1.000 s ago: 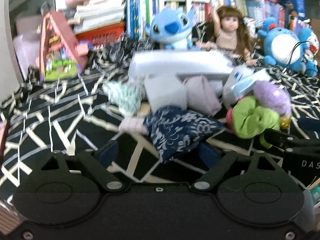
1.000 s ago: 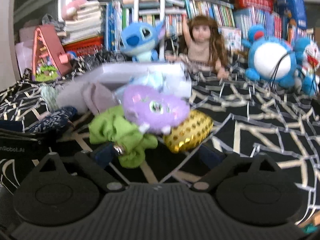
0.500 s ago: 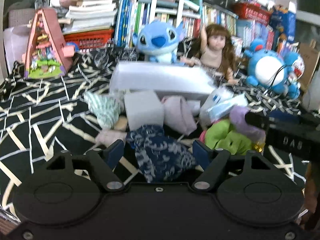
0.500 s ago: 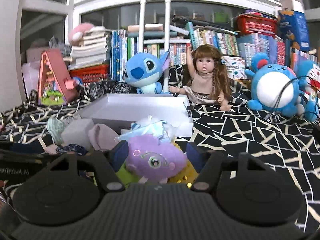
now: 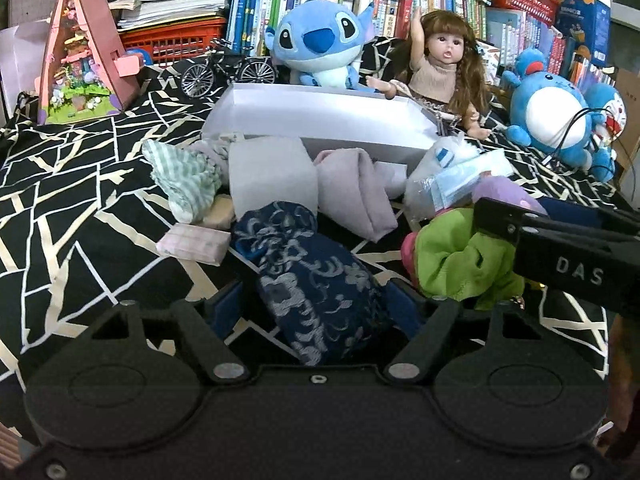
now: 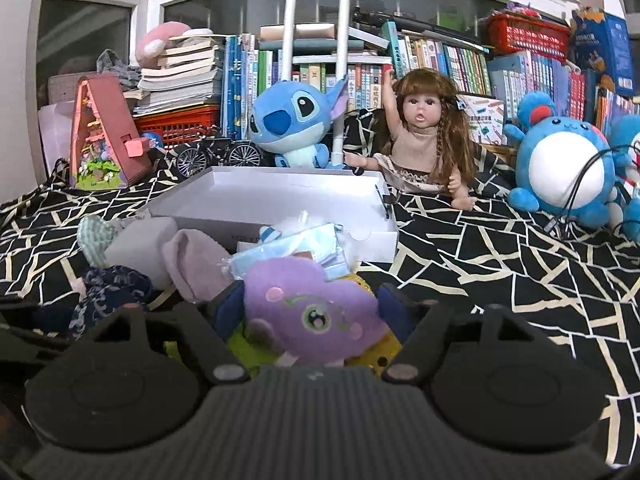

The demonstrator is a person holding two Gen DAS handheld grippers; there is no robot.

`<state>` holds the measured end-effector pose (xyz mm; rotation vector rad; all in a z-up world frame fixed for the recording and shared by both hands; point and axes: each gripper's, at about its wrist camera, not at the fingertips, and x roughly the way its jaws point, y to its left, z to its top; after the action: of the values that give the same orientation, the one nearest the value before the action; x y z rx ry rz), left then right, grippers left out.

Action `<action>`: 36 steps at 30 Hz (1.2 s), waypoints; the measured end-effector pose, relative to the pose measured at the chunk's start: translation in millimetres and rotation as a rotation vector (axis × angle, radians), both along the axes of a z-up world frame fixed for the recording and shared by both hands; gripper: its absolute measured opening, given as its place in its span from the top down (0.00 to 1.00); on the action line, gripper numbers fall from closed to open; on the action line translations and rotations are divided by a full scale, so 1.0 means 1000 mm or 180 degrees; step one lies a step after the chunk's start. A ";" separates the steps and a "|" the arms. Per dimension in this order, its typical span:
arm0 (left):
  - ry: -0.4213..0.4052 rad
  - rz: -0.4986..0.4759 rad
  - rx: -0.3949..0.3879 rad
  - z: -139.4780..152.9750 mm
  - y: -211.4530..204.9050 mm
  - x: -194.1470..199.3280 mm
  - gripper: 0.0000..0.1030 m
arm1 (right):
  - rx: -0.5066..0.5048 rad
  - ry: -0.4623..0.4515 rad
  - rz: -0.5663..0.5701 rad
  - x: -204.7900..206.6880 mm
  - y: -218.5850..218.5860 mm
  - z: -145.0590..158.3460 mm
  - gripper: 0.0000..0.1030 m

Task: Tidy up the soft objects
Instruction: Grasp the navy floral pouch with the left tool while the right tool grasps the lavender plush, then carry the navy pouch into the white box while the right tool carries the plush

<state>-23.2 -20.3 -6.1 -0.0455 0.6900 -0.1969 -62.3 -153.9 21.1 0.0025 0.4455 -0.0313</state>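
Both grippers sit closer over the pile than a second ago, so the navy pouch and purple plush now fill the lower centre of each view; black cloth with cream lines covers the surface across both frames; white open box upper centre of the left view, just behind the pile, Stitch plush and doll behind it, round blue plush right edge, pink toy house upper left.

Left gripper bottom centre, jaws closing, navy floral pouch between the blue pads, contact either side looks likely but I cannot tell if it presses; right gripper bottom centre of its own view, jaws opening, purple plush between the pads, left pad touching it, right pad close beside, firm hold not clear; its black body enters the left view at right.

Pile in the left view: grey folded cloth centre; mauve cloth beside it; green scrunchie lower right; green checked cloth left of grey; face-mask pack right of mauve; pink packet left of pouch; gold sequin piece under the purple plush.
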 end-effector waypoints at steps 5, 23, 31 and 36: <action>-0.0002 -0.0057 -0.0156 0.004 0.003 -0.001 0.56 | 0.0194 0.0069 0.0031 0.005 -0.008 -0.004 0.16; -0.0181 -0.0327 -0.0529 0.052 0.027 -0.004 0.73 | 0.0304 -0.0186 -0.0050 -0.009 -0.019 0.030 0.28; -0.0247 -0.0391 -0.0768 0.090 0.045 0.044 0.73 | 0.0293 -0.0134 -0.0047 0.022 -0.028 0.056 0.28; -0.0173 -0.0399 -0.0867 0.103 0.046 0.084 0.73 | 0.0250 -0.0073 0.0011 0.051 -0.030 0.070 0.28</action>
<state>60.4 25.7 96.5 -0.2570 0.6088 -0.4105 -11.6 -184.2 90.9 0.0792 0.4236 -0.0103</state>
